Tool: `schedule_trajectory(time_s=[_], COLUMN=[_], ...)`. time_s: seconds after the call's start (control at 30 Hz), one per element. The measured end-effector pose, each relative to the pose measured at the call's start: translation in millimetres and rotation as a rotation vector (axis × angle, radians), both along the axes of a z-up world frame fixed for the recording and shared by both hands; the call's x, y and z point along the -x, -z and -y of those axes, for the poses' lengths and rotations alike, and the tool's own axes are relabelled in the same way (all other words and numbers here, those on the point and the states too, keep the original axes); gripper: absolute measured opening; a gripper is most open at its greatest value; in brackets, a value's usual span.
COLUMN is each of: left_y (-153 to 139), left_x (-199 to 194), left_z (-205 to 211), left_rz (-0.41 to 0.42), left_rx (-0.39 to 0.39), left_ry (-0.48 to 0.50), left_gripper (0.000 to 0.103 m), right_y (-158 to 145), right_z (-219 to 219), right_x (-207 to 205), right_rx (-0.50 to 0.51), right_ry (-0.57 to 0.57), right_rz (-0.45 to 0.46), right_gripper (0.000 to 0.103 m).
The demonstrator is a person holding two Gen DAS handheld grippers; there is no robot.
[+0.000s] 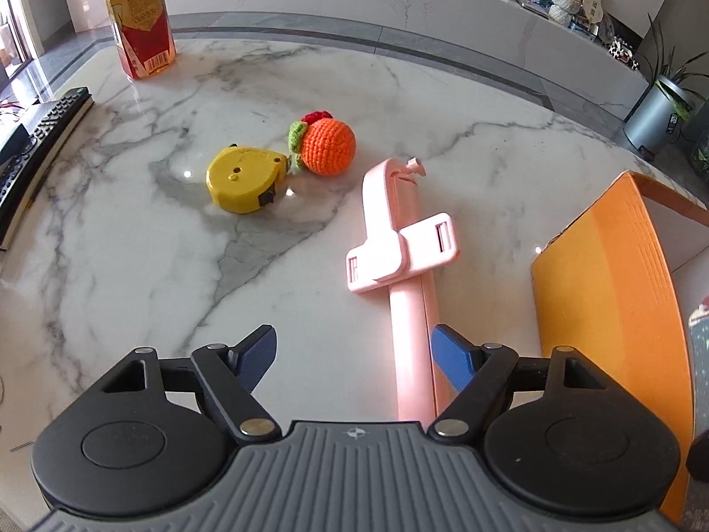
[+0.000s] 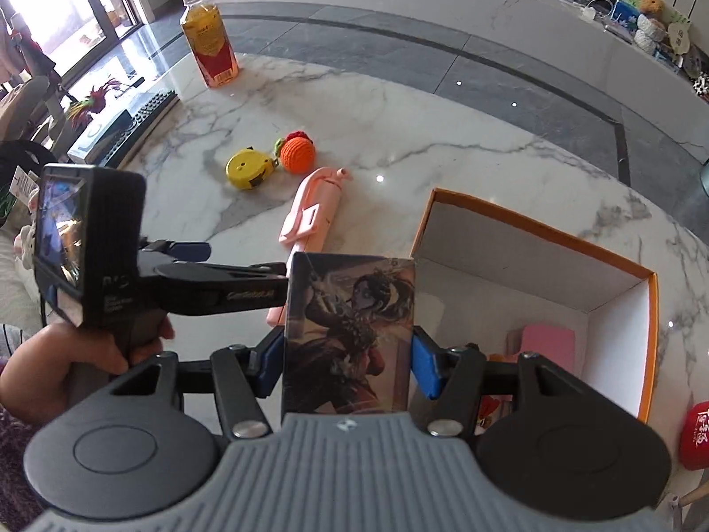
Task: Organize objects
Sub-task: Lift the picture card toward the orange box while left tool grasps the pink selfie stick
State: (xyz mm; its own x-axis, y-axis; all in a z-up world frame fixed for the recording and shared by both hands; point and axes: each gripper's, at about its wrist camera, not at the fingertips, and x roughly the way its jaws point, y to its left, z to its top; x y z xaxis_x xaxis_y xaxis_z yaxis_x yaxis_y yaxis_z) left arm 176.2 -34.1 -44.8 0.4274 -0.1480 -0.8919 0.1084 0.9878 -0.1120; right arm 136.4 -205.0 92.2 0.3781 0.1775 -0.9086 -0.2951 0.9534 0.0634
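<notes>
A pink selfie stick [image 1: 390, 230] lies on the marble table [image 1: 133, 266]. Its handle runs between the blue fingers of my left gripper [image 1: 354, 354], close against the right finger [image 1: 452, 357]. The jaws stand apart and the left finger is clear of the handle. My right gripper [image 2: 348, 368] is shut on an illustrated card box [image 2: 350, 323], held upright above the table beside the open orange storage box [image 2: 509, 261]. A yellow tape measure [image 1: 246, 179] and an orange crochet ball [image 1: 328, 146] touch each other farther back. In the right wrist view a hand [image 2: 66, 359] holds the left gripper over the selfie stick [image 2: 310, 213].
A bottle of amber drink [image 1: 139, 17] stands at the far left corner. A black remote [image 1: 44, 133] lies along the left edge. The orange box wall [image 1: 611, 288] rises close on the right. A pink item [image 2: 547, 346] lies inside the box, and a red object [image 2: 702, 434] sits outside it.
</notes>
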Motion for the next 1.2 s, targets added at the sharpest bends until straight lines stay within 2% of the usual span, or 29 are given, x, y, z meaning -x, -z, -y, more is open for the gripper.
schedule_trajectory(time_s=[0.03, 0.17, 0.23, 0.27, 0.33, 0.43, 0.57, 0.7, 0.8, 0.87, 1.0, 1.03, 1.1, 1.13, 1.2], left_y=[3.1, 9.8, 13.2, 15.6, 16.1, 17.0, 14.3, 10.6, 8.7, 8.1, 7.1, 8.4, 9.2, 9.2, 8.1], left_x=[-1.1, -2.9, -4.7, -4.7, -0.4, 6.3, 20.5, 56.8, 82.3, 94.5, 100.1, 97.9, 96.1, 96.2, 95.1], left_z=[2.4, 11.6, 17.5, 19.1, 23.8, 22.5, 12.1, -4.3, -17.7, -24.9, -32.8, -33.2, -30.2, -28.8, -26.4], left_rz=[-0.003, -0.031, -0.047, -0.054, -0.02, 0.014, -0.023, -0.049, -0.052, -0.041, -0.047, -0.056, -0.047, -0.032, -0.014], left_rx=[0.006, 0.047, 0.076, 0.09, 0.064, 0.066, 0.054, -0.018, -0.064, -0.069, -0.048, -0.053, -0.084, -0.099, -0.106], left_ry=[0.003, 0.037, 0.053, 0.052, 0.06, 0.057, 0.063, 0.096, 0.091, 0.069, 0.049, 0.044, 0.056, 0.059, 0.062], left_gripper=[0.089, 0.068, 0.049, 0.032, 0.033, 0.032, 0.032, 0.032, 0.032, 0.032, 0.033, 0.035, 0.061, 0.065, 0.066], right_y=[2.7, 7.1, 8.0, 9.0, 9.4, 10.2, 11.4, 17.1, 19.0, 20.8, 19.2, 18.2, 16.5, 16.2, 16.3], right_z=[-0.9, 2.3, 4.1, 5.0, 7.5, 11.5, 13.0, 5.5, -8.5, -17.0, -18.1, -17.8, -17.9, -16.4, -11.2], right_x=[-1.4, -6.3, -7.9, -9.0, -8.5, -4.9, 7.3, 27.0, 44.6, 54.0, 64.5, 67.6, 74.9, 78.4, 82.7], right_rx=[0.006, -0.006, -0.006, -0.005, -0.008, -0.018, -0.036, -0.069, -0.066, -0.017, -0.034, -0.031, -0.006, -0.005, -0.024], right_ry=[-0.011, -0.018, -0.017, -0.016, -0.01, 0.001, 0.017, 0.023, 0.012, 0.016, 0.02, 0.024, 0.026, 0.033, 0.051], right_rz=[-0.007, -0.019, -0.02, -0.019, -0.02, -0.019, -0.011, -0.009, 0.054, 0.102, 0.11, 0.116, 0.135, 0.137, 0.129], right_gripper=[0.06, 0.06, 0.06, 0.06, 0.06, 0.06, 0.06, 0.06, 0.06, 0.06, 0.06, 0.06, 0.06, 0.06, 0.06])
